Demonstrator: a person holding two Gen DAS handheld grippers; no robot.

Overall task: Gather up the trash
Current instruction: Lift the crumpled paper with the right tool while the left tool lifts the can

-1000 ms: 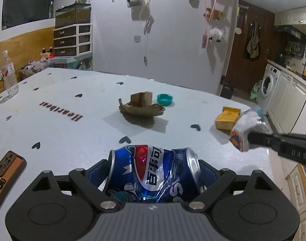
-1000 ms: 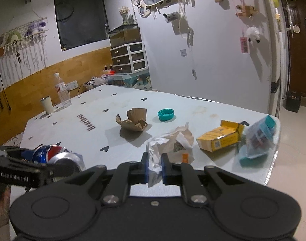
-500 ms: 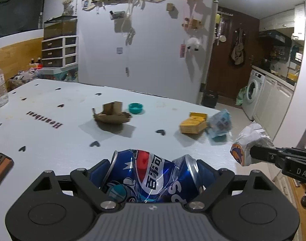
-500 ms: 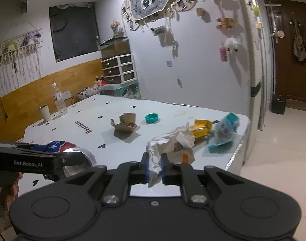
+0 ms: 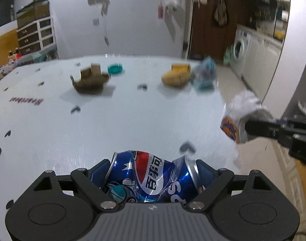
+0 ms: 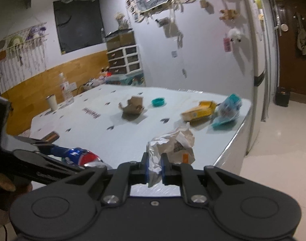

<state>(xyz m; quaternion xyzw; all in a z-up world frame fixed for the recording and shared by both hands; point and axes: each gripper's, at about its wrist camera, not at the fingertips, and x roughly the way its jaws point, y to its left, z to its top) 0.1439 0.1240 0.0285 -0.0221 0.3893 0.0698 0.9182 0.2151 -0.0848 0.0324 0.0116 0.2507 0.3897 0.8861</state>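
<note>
Bare table spreads ahead; left gripper clamps crushed can, right gripper pinches wrapper near its edge.

Both claws are matte black with silver screws and blue pads.

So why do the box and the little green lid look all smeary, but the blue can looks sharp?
Left wrist view: the camera is moving, so the brown box, teal lid and the table's heart prints smear, while the blue can, carried in the left gripper, stays crisp. Right wrist view: softer blur, and the white wrapper in the right gripper is clearer. Both views bend straight edges, being fisheye.
</note>
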